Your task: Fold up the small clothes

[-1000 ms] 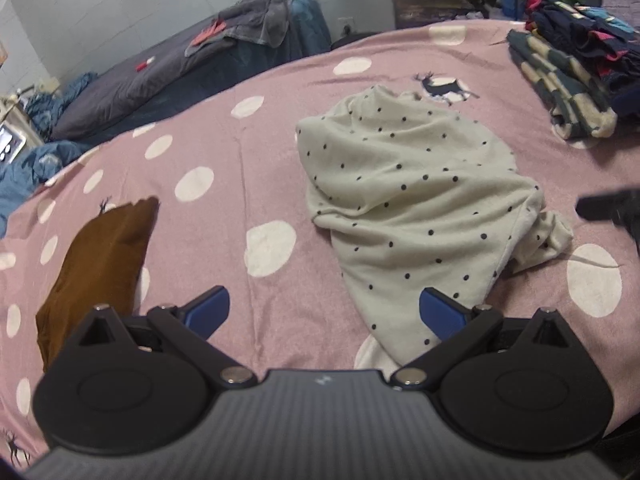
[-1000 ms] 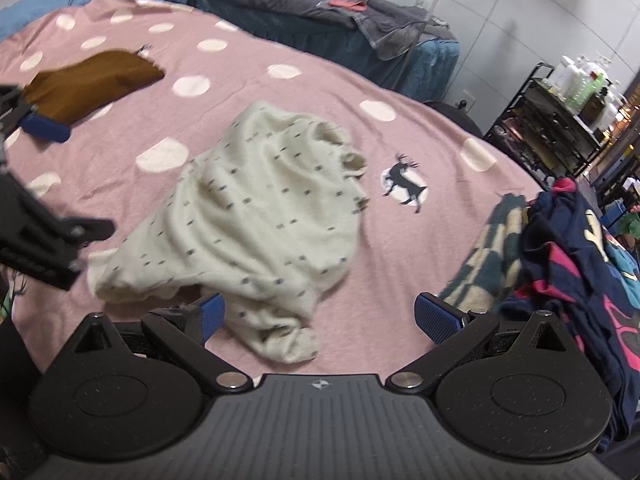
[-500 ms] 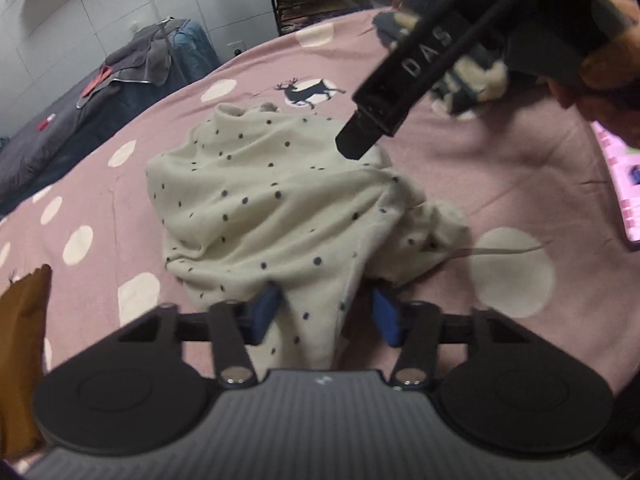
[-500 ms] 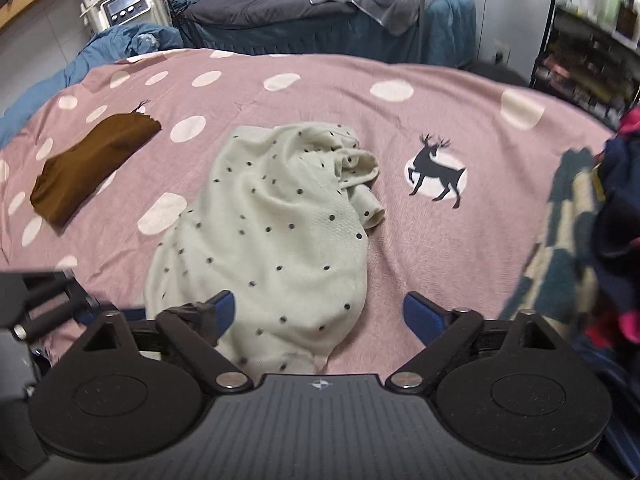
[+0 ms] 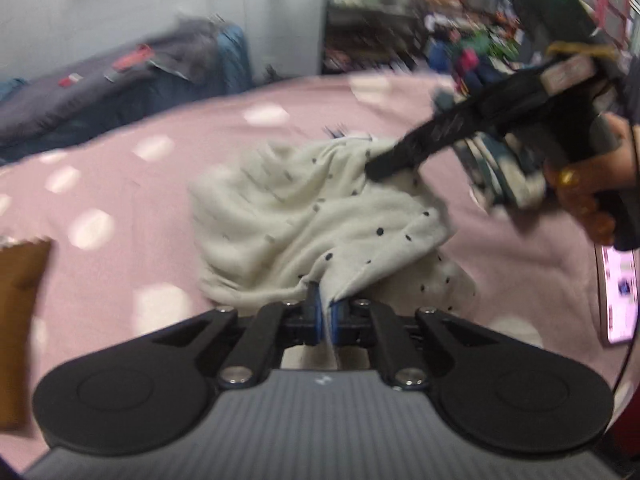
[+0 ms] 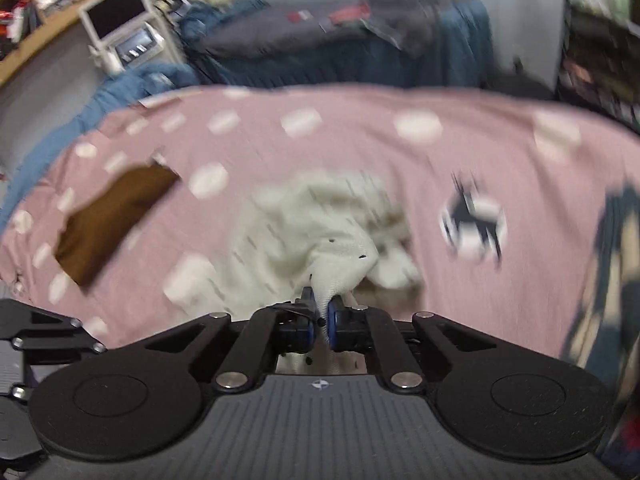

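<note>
Item: cream garment with dark dots [image 5: 304,216], crumpled, lay near the middle of a pink bedspread with white spots [image 5: 132,184]. One edge was drawn up into a peak toward each gripper.

Left gripper [image 5: 325,316]: jaws clamped tight on a near fold of the garment; cloth ran down between the blue pads [image 5: 318,312].

Right gripper [image 6: 321,322]: jaws closing, a bunched fold of the garment pinched between its blue pads [image 6: 333,320]. In the left wrist view its black fingers met the garment's far edge, a hand [image 5: 588,184] around its grip.

Brown folded cloth [image 6: 112,220]: flat on the bedspread, well apart to the left of the garment.

Deer print [image 6: 474,222]: on a white spot of the bedspread, right of the garment.

Striped dark clothes [image 6: 616,264]: at the right edge of the bed, blurred.

Lit phone screen [image 5: 620,292]: on the bedspread at the right in the left wrist view.

Second bed with dark grey cover [image 6: 320,36]: beyond, against a tiled wall.
</note>
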Demonstrator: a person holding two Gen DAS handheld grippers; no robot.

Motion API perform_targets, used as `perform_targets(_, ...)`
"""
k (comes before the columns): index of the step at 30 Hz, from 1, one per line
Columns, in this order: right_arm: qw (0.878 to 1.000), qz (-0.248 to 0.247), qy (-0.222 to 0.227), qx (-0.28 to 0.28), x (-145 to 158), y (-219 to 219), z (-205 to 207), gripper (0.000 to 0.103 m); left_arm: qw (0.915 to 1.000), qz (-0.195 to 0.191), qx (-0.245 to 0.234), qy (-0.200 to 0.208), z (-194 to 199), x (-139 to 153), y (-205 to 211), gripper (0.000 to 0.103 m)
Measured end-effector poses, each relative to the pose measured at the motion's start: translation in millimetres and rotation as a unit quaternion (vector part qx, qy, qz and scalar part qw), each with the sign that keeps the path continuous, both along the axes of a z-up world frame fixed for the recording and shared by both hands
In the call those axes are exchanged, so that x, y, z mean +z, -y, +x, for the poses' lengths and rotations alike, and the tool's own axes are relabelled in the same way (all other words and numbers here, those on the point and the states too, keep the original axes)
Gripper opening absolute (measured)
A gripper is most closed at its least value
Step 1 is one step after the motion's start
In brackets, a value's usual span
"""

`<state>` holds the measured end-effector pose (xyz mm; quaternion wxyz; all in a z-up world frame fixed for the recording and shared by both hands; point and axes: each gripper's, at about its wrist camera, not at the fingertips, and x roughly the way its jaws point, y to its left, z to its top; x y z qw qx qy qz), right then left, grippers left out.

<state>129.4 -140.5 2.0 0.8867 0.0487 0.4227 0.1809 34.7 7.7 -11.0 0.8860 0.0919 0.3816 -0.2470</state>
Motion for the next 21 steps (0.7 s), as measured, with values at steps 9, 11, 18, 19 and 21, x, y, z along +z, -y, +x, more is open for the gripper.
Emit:
perform_targets(9,0.985,0.136,0.024,0.101,58,-142,68,0.023,0.9859,0.013,0.167,-0.004,17,11,-103,0.027)
perform_targets(11,0.984,0.135,-0.013,0.112,36,-173,78,0.044,0.9804,0.023,0.195,-0.017,17,-1,-117,0.062)
perform_targets(18,0.993,-0.024,0.057,0.099,5,-167,41,0.097,0.9722,0.032,0.225,-0.058,21,-31,-151,0.068)
perform_targets(19,0.993,-0.040,0.060,0.093,-1,-155,40,0.098,0.9728,0.029,0.223,-0.057,22,-32,-152,0.070)
perform_targets(21,0.995,-0.032,0.031,0.091,-14,-136,43,0.099,0.9744,0.029,0.217,-0.053,25,-35,-151,0.072)
